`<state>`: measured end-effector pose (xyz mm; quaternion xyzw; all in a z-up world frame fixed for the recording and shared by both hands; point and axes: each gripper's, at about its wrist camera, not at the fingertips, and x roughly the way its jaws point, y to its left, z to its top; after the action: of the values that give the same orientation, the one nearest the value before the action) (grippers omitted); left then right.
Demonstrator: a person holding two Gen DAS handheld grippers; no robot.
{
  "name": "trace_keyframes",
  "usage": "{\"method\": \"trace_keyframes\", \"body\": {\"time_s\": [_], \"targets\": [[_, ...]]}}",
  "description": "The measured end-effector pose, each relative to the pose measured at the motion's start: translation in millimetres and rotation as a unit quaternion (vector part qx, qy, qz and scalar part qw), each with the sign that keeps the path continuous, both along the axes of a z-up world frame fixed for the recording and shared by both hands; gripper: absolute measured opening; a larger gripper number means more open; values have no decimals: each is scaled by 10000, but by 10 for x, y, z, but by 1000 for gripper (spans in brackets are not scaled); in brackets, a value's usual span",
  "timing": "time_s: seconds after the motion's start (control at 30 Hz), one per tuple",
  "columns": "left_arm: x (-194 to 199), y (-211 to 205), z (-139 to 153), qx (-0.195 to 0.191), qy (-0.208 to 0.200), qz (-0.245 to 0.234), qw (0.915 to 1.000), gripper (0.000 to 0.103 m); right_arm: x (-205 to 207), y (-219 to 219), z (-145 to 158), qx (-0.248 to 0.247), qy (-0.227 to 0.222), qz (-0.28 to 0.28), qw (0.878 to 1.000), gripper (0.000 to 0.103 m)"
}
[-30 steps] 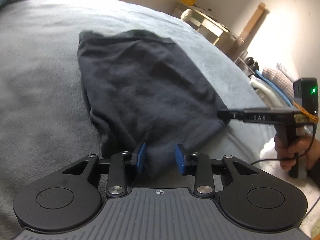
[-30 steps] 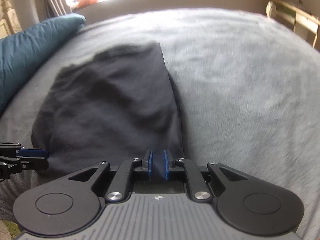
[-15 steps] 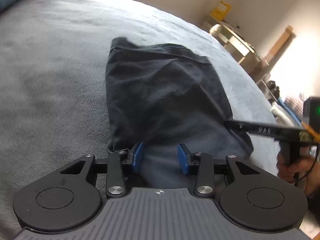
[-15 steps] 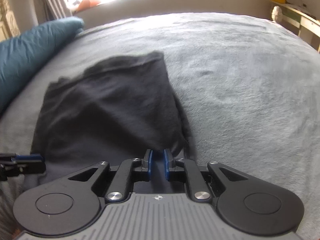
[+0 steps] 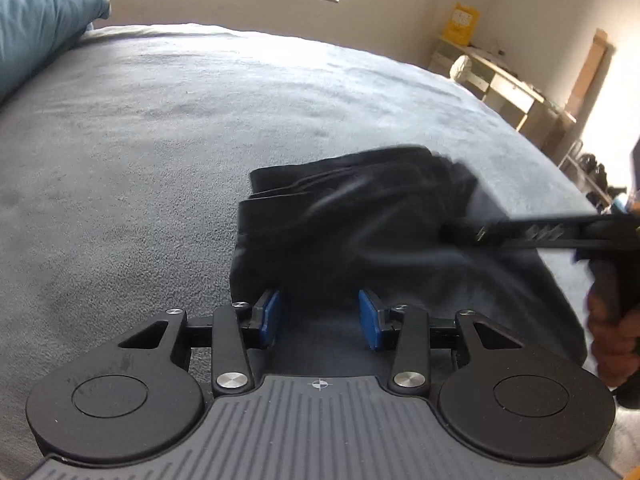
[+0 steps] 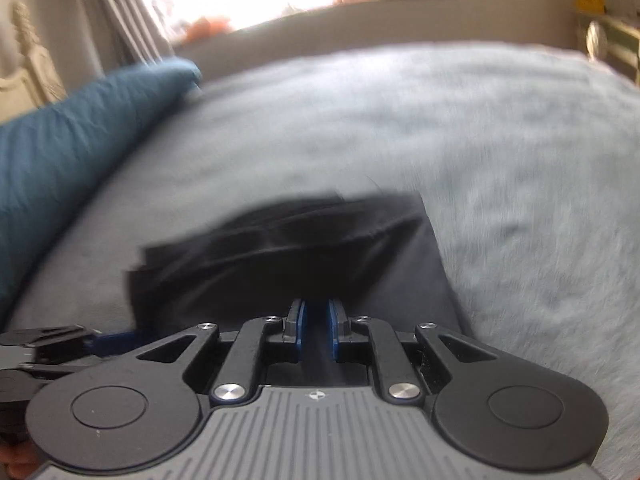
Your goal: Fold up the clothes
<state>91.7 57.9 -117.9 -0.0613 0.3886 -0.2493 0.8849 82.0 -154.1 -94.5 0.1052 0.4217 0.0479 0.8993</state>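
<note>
A dark garment (image 5: pixel 360 240) lies bunched on a grey bed (image 5: pixel 160 140), its near hem drawn up toward both grippers and its far edge folded over in layered ridges. The cloth's long axis runs across the left wrist view, from the left gripper (image 5: pixel 319 318) at its near corner to the right gripper (image 5: pixel 460 232), which reaches in from the right side. The left jaws, which have just been opening, stand apart with cloth lying loosely between the blue pads (image 5: pixel 269 317), not pressed. In the right wrist view the right gripper (image 6: pixel 317 330) has its jaws drawn narrow on a strip of the garment's (image 6: pixel 280 264) near edge, apparently clamped. Both grippers tilt downward toward the bed, side by side along the hem. A blue pillow (image 6: pixel 72 136) rests well apart at the bed's far left. The right hand appears better placed to carry the fold.
</note>
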Motion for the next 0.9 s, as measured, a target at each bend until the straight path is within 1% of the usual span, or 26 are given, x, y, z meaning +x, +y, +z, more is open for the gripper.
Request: {"method": "trace_keyframes", "body": {"time_s": [0.03, 0.1, 0.2, 0.27, 0.37, 0.47, 0.53, 0.63, 0.73, 0.8, 0.9], "targets": [[-15, 11, 37, -46, -28, -12, 10000, 41, -9, -5, 28, 16, -31, 15, 10000, 13], [-31, 49, 135, -195, -139, 3, 9997, 41, -47, -2, 156, 10, -238, 94, 9997, 13], [100, -40, 181, -74, -283, 6, 9996, 41, -38, 19, 277, 188, -526, 172, 9983, 13], [200, -112, 203, 37, -376, 5, 9993, 41, 91, 69, 256, 106, -572, 159, 9982, 13], [393, -238, 117, 333, -154, 182, 9992, 42, 234, 50, 112, 159, -449, 33, 9989, 13], [479, -288, 94, 377, 54, 344, 9987, 44, 371, 23, -38, 229, -312, -100, 9992, 13], [486, -299, 110, 399, 109, 360, 9985, 49, 350, -4, 44, 266, -310, -116, 9991, 13], [498, -306, 114, 471, 187, 363, 9981, 50, 284, -76, 221, 218, -481, -191, 9984, 13], [512, -328, 127, 527, 260, 389, 9975, 50, 379, -139, 143, 3, -344, -388, 9987, 13], [513, -349, 144, 574, 293, 404, 9971, 51, 472, -192, -6, 115, -128, -493, 9986, 13], [524, -395, 155, 714, 314, 403, 9961, 52, 430, -242, 37, 247, -176, -581, 9979, 13]]}}
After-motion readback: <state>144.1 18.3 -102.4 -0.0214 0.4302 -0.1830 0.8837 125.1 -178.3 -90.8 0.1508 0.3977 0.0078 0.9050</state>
